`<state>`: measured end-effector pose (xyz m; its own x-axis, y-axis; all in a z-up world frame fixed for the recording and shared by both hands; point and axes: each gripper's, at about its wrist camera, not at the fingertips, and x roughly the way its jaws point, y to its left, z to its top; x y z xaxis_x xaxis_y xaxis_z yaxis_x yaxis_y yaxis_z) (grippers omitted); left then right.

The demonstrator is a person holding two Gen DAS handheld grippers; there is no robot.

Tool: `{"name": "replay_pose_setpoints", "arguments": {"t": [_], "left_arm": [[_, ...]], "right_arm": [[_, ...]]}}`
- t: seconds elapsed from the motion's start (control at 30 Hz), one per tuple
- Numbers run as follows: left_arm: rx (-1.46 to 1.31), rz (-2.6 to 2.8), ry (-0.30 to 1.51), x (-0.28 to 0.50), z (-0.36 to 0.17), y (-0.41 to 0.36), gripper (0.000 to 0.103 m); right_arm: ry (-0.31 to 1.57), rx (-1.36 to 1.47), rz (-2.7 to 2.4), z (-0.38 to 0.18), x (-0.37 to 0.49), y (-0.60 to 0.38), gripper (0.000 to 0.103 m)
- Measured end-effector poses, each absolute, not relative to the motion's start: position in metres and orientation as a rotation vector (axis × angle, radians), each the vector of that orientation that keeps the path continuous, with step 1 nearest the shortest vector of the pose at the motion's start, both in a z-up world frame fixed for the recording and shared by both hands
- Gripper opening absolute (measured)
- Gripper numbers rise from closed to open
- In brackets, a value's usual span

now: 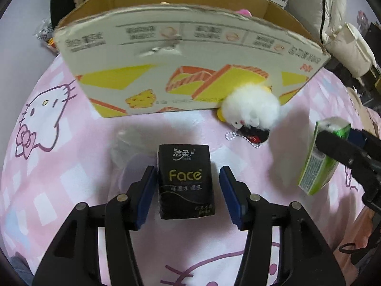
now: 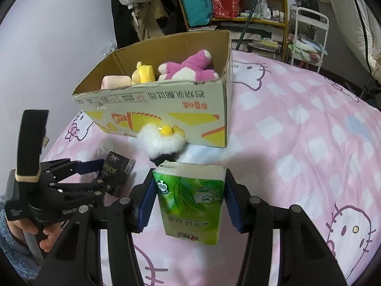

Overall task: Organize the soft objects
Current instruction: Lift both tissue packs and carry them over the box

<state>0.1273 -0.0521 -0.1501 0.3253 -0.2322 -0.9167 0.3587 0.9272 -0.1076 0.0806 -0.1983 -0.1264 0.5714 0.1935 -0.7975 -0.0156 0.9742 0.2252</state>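
Note:
A black "Face" tissue pack lies on the pink bedspread between the fingers of my left gripper. The left pad is at its side; a gap shows at the right pad, so this gripper is open. My right gripper is shut on a green tissue pack and holds it above the bed. The green pack also shows at the right of the left wrist view. A cardboard box stands behind, holding a pink plush and a yellow plush.
A white fluffy keychain toy lies against the box front. A clear plastic wrapper lies left of the black pack. A person's hand holds the left gripper. A shelf and a white cart stand beyond the bed.

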Motion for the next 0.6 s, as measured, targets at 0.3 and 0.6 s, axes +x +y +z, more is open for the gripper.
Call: {"name": "replay_pose_setpoints", "arguments": {"t": [0.3, 0.6], "left_arm": [[0.175, -0.388, 1.193, 0.121, -0.158, -0.058, 0.045], [0.179, -0.296, 0.999, 0.101, -0.112, -0.041, 0.045]], "right_arm": [[0.905, 0.213, 0.133, -0.118, 0.079, -0.198, 0.056], [0.790, 0.210, 0.145, -0.097, 0.070, -0.198, 0.056]]}}
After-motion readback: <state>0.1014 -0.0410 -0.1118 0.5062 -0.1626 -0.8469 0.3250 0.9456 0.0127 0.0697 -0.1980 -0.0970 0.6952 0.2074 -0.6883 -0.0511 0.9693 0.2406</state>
